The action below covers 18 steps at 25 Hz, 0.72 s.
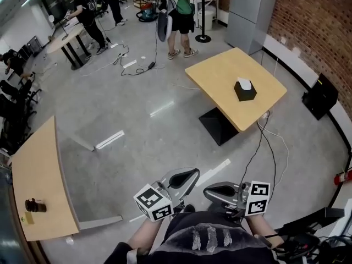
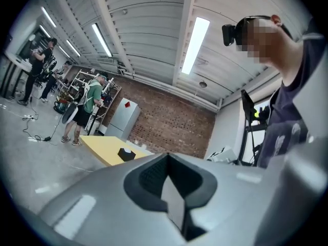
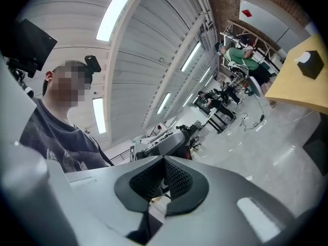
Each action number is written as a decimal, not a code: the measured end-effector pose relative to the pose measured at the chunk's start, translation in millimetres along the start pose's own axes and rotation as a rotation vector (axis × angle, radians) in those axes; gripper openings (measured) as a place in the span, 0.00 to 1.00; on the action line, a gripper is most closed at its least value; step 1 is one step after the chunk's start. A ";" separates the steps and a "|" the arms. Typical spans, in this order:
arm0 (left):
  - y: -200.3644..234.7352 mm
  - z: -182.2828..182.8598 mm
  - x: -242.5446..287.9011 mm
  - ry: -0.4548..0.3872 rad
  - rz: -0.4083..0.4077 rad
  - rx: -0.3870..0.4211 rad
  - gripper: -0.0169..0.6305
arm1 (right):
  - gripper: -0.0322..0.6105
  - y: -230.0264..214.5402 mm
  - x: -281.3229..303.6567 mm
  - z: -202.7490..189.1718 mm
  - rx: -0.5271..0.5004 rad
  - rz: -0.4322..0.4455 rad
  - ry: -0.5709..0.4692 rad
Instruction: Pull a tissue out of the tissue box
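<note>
Both tongs are low and near, just in front of the person's body and well apart from the task's thing.

Left tongs [image 1: 190, 175] — jaws fully together, nothing between the pads. Its own view [image 2: 166, 181] shows the tips meeting.

Right tongs [image 1: 212, 191] — jaws together as well. The pads are closed tip to tip in its own view [image 3: 164, 181], nothing gripped. The two tongs sit just beside each other.

Tissue box [image 1: 245, 89]: black, upright, on the far yellow worktop [image 1: 220, 73], towards its right edge. A white tissue [image 1: 244, 83] sticks out of the top. Nothing is touching it. The left gripper view has the box [image 2: 126, 154] small at mid-left on the same worktop [image 2: 105, 148]. The right gripper view has it [image 3: 311, 64] at the right edge of frame.

Rest:
- Grey floor [image 1: 137, 120] lies between the person and the yellow worktop, which stands on a black base [image 1: 217, 126].
- A second worktop [image 1: 38, 186] is near left with a small brown item [image 1: 35, 205] on it; can't tell what it is.
- A person in a green top [image 1: 179, 4] stands far, beyond the yellow worktop, with more people [image 1: 82, 10] at far left.
- A brick wall [image 1: 324, 32] is on the right, with a black case [image 1: 320, 97] at its foot.
- A red fire extinguisher [image 1: 342, 176] is near right.
</note>
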<state>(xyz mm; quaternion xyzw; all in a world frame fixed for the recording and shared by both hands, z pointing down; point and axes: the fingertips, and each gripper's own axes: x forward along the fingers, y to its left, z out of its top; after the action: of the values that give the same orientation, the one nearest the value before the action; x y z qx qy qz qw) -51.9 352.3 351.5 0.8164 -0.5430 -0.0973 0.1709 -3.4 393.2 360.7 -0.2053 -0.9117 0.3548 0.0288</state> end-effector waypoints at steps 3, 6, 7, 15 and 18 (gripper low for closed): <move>-6.3 -0.7 25.9 0.021 0.018 0.005 0.03 | 0.05 -6.5 -19.0 14.5 -0.003 0.052 0.001; 0.5 6.2 55.6 0.040 0.053 0.043 0.03 | 0.05 -26.1 -33.7 33.3 -0.010 0.124 -0.004; 1.0 9.6 65.7 0.043 0.064 0.053 0.03 | 0.05 -32.7 -40.2 39.7 0.005 0.144 -0.014; -15.5 6.8 136.9 0.061 0.097 0.065 0.03 | 0.05 -51.5 -87.7 63.5 0.104 0.345 0.009; -25.2 6.5 156.5 0.077 0.093 0.074 0.03 | 0.05 -49.2 -97.0 69.0 0.130 0.410 0.042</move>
<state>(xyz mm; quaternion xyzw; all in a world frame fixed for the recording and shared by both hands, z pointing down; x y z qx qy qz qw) 28.6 216.1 340.0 0.7992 -0.5765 -0.0376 0.1659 54.1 278.4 350.6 -0.3915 -0.8252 0.4070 -0.0117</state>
